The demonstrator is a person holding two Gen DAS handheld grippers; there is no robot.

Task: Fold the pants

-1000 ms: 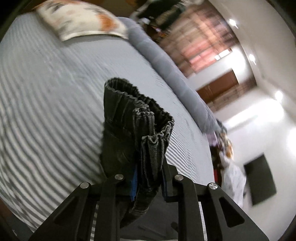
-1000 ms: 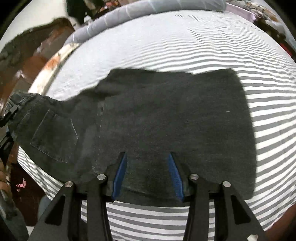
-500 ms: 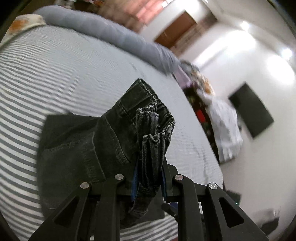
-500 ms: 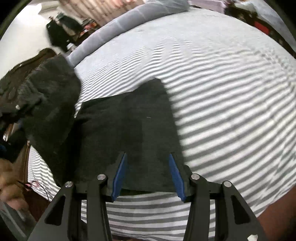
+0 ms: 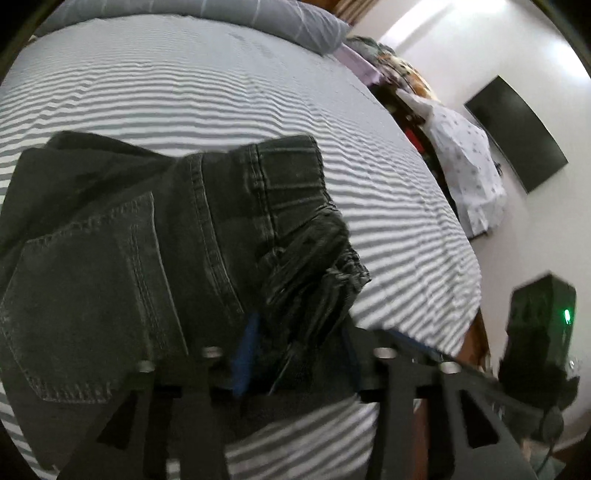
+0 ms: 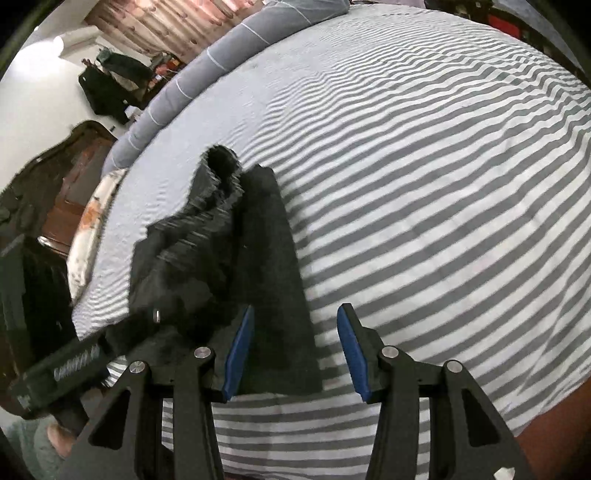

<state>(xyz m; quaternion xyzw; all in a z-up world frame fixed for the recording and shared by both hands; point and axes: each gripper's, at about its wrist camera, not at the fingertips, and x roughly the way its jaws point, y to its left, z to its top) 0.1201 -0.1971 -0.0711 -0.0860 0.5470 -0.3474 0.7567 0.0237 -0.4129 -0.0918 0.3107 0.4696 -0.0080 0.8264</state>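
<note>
Dark grey jeans (image 5: 92,277) lie on the striped bed, back pocket up, with the top half folded over the lower layer. The bunched waistband (image 5: 314,273) is blurred and sits between the jaws of my left gripper (image 5: 295,354). Those jaws are opening, and the blue pad (image 5: 243,350) stands off the cloth. In the right wrist view the jeans (image 6: 269,280) form a narrow dark stack, with the left gripper's body (image 6: 66,365) at their left. My right gripper (image 6: 295,354) hovers open over the stack's near right corner, with nothing held.
The grey-and-white striped sheet (image 5: 221,92) covers the bed, with a grey bolster (image 5: 277,18) at its far side. A pillow (image 6: 88,236) and wooden headboard (image 6: 70,166) lie left. A wall TV (image 5: 517,133), patterned clothes (image 5: 469,166) and a black device with a green light (image 5: 539,325) are right.
My left gripper carried the waistband across and down onto the rest of the jeans, and its jaws have spread. The right gripper shifted toward the stack's right edge, still open.
</note>
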